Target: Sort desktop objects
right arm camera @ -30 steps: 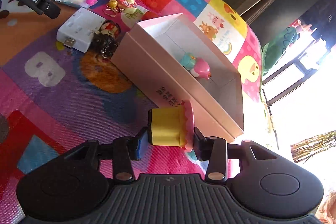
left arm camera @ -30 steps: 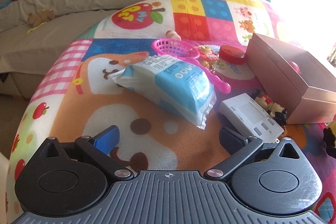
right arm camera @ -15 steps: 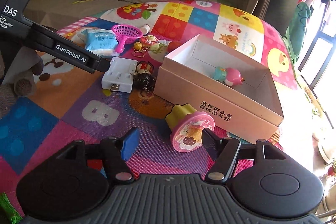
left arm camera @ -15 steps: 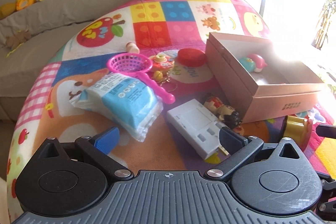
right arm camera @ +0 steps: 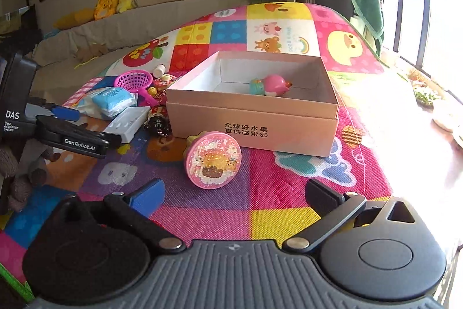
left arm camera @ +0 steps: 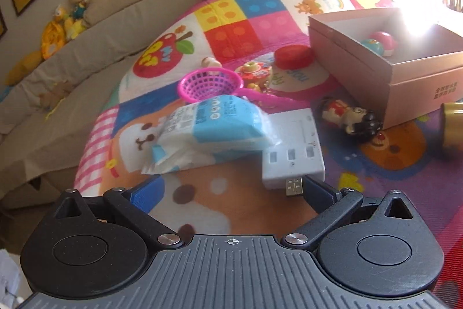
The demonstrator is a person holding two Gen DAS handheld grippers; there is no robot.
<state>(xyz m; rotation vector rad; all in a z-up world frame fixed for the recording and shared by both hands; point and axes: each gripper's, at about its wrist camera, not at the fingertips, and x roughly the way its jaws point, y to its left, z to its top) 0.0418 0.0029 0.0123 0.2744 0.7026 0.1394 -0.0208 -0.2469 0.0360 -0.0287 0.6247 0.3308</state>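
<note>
Pink-lidded toy pot (right arm camera: 212, 160) lies on its side on the play mat (right arm camera: 277, 193), just ahead of the right tool (right arm camera: 235, 197), before the box (right arm camera: 251, 118). Jaws just opened wide, nothing between them.

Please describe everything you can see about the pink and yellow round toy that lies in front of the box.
The round toy has a pink, glittery disc face with small cartoon animal pictures and a yellow scalloped body behind it, apparently plastic. It lies tipped on its side on the play mat, face turned toward the right wrist camera, just in front of the pink cardboard box; whether it touches the box is unclear. The right tongs have just been opening and stand wide, pads clear of the toy. The left wrist view shows only its yellow end.
</note>
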